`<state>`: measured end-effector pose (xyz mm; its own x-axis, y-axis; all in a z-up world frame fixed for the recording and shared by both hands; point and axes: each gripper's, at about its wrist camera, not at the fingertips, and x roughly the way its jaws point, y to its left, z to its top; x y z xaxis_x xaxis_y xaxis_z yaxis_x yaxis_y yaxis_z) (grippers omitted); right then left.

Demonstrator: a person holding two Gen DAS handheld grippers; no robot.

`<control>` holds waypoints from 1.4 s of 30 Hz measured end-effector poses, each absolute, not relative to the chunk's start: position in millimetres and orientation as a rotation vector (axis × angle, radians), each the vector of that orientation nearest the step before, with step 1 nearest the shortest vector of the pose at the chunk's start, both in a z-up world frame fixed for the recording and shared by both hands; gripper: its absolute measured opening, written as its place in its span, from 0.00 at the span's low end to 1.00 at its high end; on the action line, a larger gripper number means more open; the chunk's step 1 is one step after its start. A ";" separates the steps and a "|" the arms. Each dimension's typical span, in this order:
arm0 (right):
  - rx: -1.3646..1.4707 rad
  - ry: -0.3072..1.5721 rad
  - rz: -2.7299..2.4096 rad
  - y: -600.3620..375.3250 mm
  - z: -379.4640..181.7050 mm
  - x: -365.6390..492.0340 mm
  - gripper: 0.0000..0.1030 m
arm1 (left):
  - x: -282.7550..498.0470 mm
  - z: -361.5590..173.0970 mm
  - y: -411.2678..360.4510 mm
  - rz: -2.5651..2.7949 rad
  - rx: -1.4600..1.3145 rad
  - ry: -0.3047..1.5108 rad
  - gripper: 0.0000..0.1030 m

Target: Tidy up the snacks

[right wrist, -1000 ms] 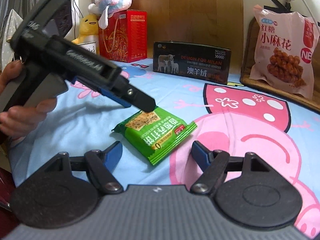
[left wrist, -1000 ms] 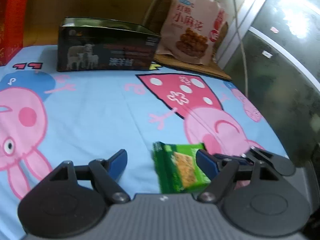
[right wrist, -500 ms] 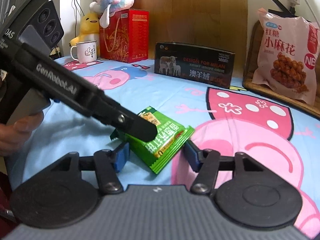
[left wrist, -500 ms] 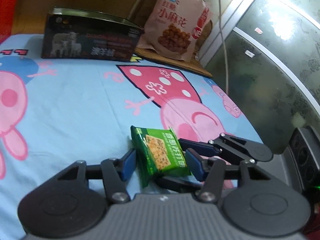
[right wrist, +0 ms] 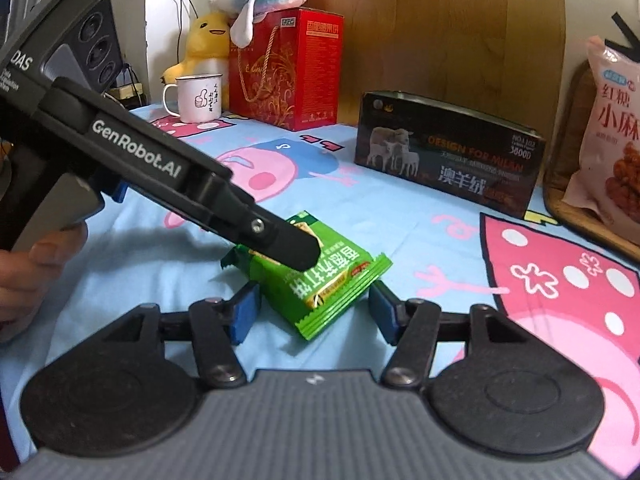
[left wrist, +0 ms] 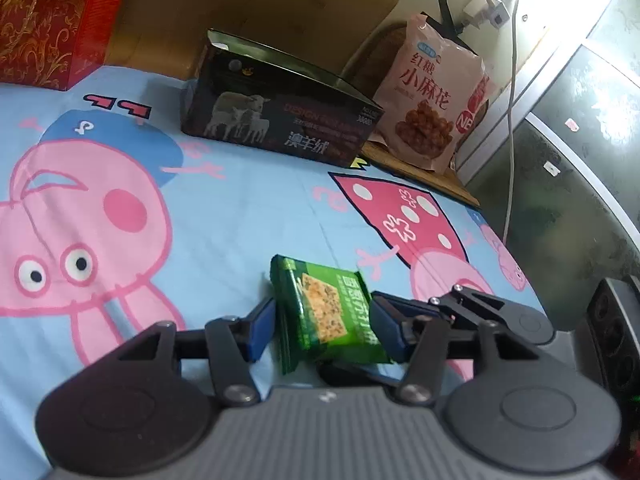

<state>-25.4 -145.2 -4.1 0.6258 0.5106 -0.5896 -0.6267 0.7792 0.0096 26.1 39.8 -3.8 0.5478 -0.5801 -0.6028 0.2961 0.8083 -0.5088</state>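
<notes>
A green cracker packet [left wrist: 332,312] lies on a light-blue cartoon sheet [left wrist: 248,208] spread over the surface, near its front edge. Both claws have converged on it. The left claw [left wrist: 320,326] stands narrow around the packet: its right blue pad touches the packet's edge, while a thin gap shows at the left pad, so a firm hold cannot be confirmed. In the right wrist view, that claw's black upper finger [right wrist: 288,244] lies across the top of the packet, and a hand [right wrist: 36,264] grips its handle at the left. The right claw [right wrist: 314,312] sits half-wide, with the packet's near corner between its 2 blue pads and small gaps on both sides.

Farther back stand a dark box with sheep printed on it [right wrist: 448,152], a red gift box [right wrist: 288,68], a white mug [right wrist: 198,98] and 2 plush toys [right wrist: 240,12]. A pink snack bag [left wrist: 434,96] leans at the far right.
</notes>
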 end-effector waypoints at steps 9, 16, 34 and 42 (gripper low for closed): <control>-0.166 0.568 0.651 -150.4 1.4 -29.6 0.46 | 35.5 6.4 26.0 -0.541 -0.331 0.823 0.48; -0.127 0.445 0.636 -156.4 35.8 13.4 0.46 | 82.9 58.4 23.5 -0.528 -0.281 0.684 0.48; 0.104 0.401 0.491 -175.1 38.4 100.4 0.53 | 144.1 62.6 58.5 -0.329 -0.351 0.600 0.57; 0.227 0.459 0.413 -190.3 21.7 31.5 0.54 | 70.2 46.1 22.0 -0.220 -0.107 0.653 0.81</control>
